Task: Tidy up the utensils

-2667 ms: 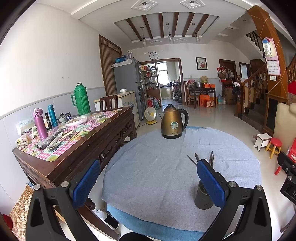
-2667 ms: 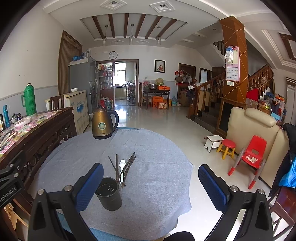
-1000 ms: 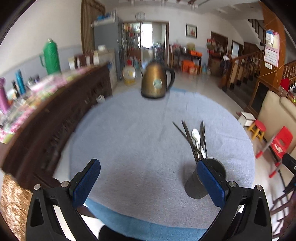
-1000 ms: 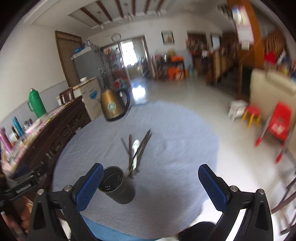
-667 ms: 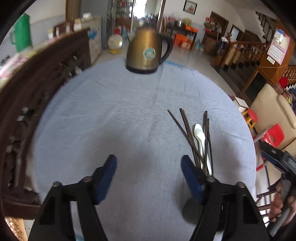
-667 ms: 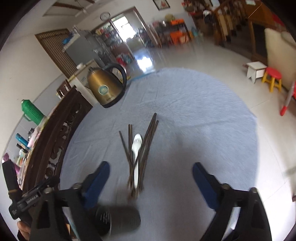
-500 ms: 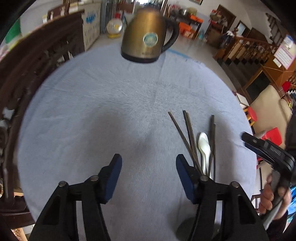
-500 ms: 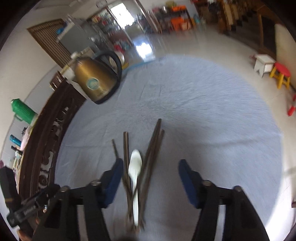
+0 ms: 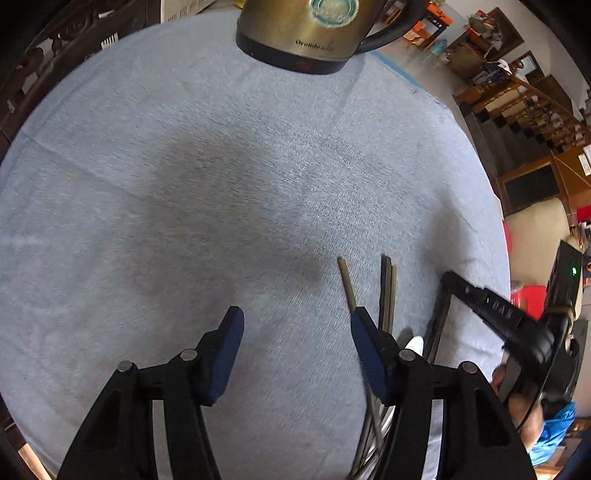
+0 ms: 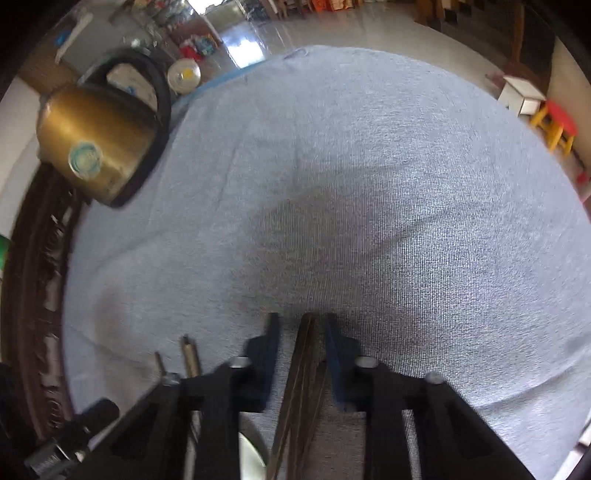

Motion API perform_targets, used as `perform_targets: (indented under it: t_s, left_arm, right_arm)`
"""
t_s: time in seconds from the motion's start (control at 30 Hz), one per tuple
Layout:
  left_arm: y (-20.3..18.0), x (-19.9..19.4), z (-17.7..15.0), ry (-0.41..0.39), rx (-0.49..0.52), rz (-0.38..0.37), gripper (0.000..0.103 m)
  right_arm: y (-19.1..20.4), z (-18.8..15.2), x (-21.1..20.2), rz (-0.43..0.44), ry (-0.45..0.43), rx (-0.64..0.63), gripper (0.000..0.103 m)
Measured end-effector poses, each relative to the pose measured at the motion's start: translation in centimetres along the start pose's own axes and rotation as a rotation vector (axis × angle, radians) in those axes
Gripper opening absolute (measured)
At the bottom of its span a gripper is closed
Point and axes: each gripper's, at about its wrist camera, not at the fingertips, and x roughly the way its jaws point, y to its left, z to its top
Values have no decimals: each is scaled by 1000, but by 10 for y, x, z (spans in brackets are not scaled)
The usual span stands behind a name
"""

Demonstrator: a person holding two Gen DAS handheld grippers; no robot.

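Dark chopsticks (image 9: 386, 291) and a white spoon (image 9: 413, 344) lie on the grey-blue cloth (image 9: 221, 184) of the round table. My left gripper (image 9: 295, 343) is open, low over the cloth just left of the utensils; its right finger (image 9: 364, 347) covers part of them. My right gripper (image 10: 301, 349) has its jaws narrowed around a pair of chopsticks (image 10: 301, 391) that lies between the pads, with a small gap still on the left. More chopstick tips (image 10: 190, 360) and the spoon's bowl (image 10: 249, 458) show to its left. The utensil cup is out of view.
A brass kettle (image 9: 314, 26) stands at the far side of the table, also in the right wrist view (image 10: 92, 147). A dark wooden sideboard (image 10: 33, 295) runs along the left. The right gripper's body (image 9: 517, 332) shows at the right in the left wrist view.
Both grippers have dropped close to the cloth and moved forward over the utensils. Both have narrowed; the right one has closed in around a pair of chopsticks. The cup has left view.
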Motion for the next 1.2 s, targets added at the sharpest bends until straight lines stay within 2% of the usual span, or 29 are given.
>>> perform_targets:
  t_s: [0.1,0.17,0.23,0.33,0.4,0.43,0.47,0.5,0.57,0.67,0.8,0.93,1.1,1.2]
  left_arm:
    - [-7,9,5,25,-9,-6,59]
    - [-12,18,8,52,-32,-31,52]
    - [-16,22,11,59,-52,-47,52]
    - [-24,27,14,28,-68,-46,52]
    - [-30,29,15,16,-65,-47,49]
    - [-33,29,15,1,-59,-33,43]
    - [-35,29,15,5,-55,-34,27]
    - [-38,31,16,7,-50,-29,18]
    - [-44,32,14,-13,-17,6,6]
    - [-52,29,8,-48,25,45,5]
    - [-51,3,-9,-144,69,49,4]
    - [-44,-53,-35,-269,117,37,4]
    - [-30,-133,-90,-469,179,18,4]
    - [-35,-163,-123,-584,211,8,4]
  right_arm:
    - [3,-3,-4,2,-38,-30,10]
    - [-1,-8,-13,61,-90,-35,9]
    - [-6,-14,-25,115,-128,-43,8]
    - [-18,-26,-46,218,-177,-43,8]
    - [-26,-34,-59,247,-208,-38,8]
    - [-32,-38,-65,283,-220,-28,8]
    - [-35,-40,-73,319,-226,-18,8]
    - [-38,-43,-76,341,-233,-10,8]
    - [-46,-48,-88,375,-255,6,8]
    - [-48,-60,-109,394,-295,5,8]
    - [-47,-86,-141,384,-378,-39,8]
    - [-37,-117,-180,354,-502,-83,8]
    - [-25,-166,-232,323,-678,-114,7]
    - [-16,-196,-255,296,-769,-124,7]
